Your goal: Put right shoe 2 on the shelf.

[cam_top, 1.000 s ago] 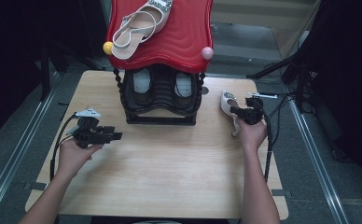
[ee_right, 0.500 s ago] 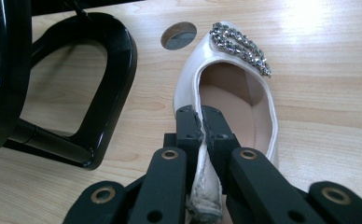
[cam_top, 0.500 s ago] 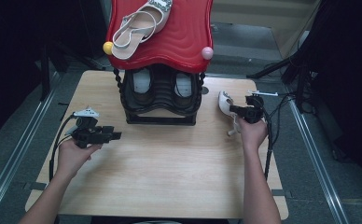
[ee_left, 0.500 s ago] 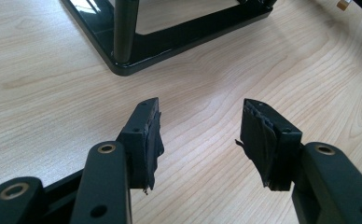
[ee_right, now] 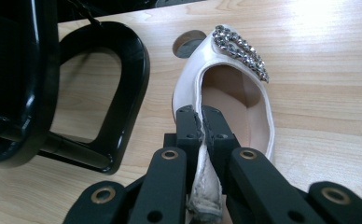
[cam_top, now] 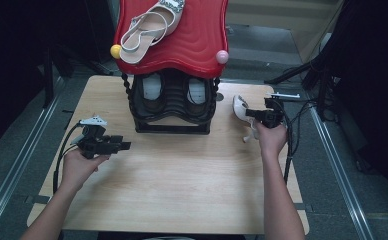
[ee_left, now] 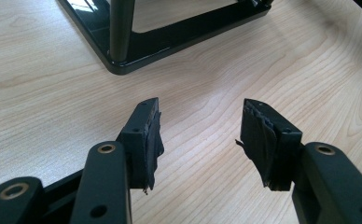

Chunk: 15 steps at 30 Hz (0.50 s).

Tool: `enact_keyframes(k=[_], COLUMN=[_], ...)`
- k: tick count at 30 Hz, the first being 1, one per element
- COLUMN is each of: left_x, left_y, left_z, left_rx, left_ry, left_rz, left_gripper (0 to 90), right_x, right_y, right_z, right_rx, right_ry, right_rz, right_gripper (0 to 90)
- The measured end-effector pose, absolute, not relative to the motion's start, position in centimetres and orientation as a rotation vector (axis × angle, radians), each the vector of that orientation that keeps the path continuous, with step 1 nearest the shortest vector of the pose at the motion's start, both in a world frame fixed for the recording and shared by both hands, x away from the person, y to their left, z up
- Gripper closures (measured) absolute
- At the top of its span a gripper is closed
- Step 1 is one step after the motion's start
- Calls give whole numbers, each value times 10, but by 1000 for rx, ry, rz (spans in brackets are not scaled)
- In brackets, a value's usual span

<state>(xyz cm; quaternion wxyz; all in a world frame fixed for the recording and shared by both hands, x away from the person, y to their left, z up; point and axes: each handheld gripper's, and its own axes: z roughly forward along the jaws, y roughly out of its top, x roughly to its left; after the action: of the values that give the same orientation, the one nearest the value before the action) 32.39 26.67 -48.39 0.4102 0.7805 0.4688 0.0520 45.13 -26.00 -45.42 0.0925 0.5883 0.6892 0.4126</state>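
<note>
A white high-heeled shoe (cam_top: pixel 240 108) with a rhinestone buckle (ee_right: pixel 241 46) is held to the right of the black shoe rack (cam_top: pixel 172 107). My right gripper (cam_top: pixel 252 113) is shut on the shoe's (ee_right: pixel 226 88) side wall, its toe pointing away over the table. A matching white slingback shoe (cam_top: pixel 149 27) lies on the rack's red top (cam_top: pixel 192 40). My left gripper (cam_top: pixel 124 145) rests low over the table at the left, open, with bare wood between its pads (ee_left: pixel 149 140).
A pair of dark shoes with white insoles (cam_top: pixel 152 90) sits inside the rack. Yellow (cam_top: pixel 115 51) and pink (cam_top: pixel 222 56) knobs stick out at the red top's corners. The rack's black foot (ee_left: pixel 123 60) lies just ahead of my left gripper. Cables (cam_top: pixel 292 130) trail off the right edge.
The right gripper has shifted the white shoe slightly left, toward the rack, and lifted it a little. The left gripper has stayed put.
</note>
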Motion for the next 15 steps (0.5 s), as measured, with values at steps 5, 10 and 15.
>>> enact_keyframes(k=[5,10,15], left_x=[324,324,323], left_y=[267,266,266], left_z=[-484,-484,-483], left_rx=[1961,1966,1962], left_ry=[1180,1175,1173], left_rz=[130,128,125], left_gripper=[481,481,482], right_x=[452,452,453], right_y=[-259,-256,-253], right_z=[-443,-427,-409], right_rx=[1739,1724,1710], right_ry=[2035,2039,2034], right_rz=[1259,1257,1274], right_gripper=[884,885,885])
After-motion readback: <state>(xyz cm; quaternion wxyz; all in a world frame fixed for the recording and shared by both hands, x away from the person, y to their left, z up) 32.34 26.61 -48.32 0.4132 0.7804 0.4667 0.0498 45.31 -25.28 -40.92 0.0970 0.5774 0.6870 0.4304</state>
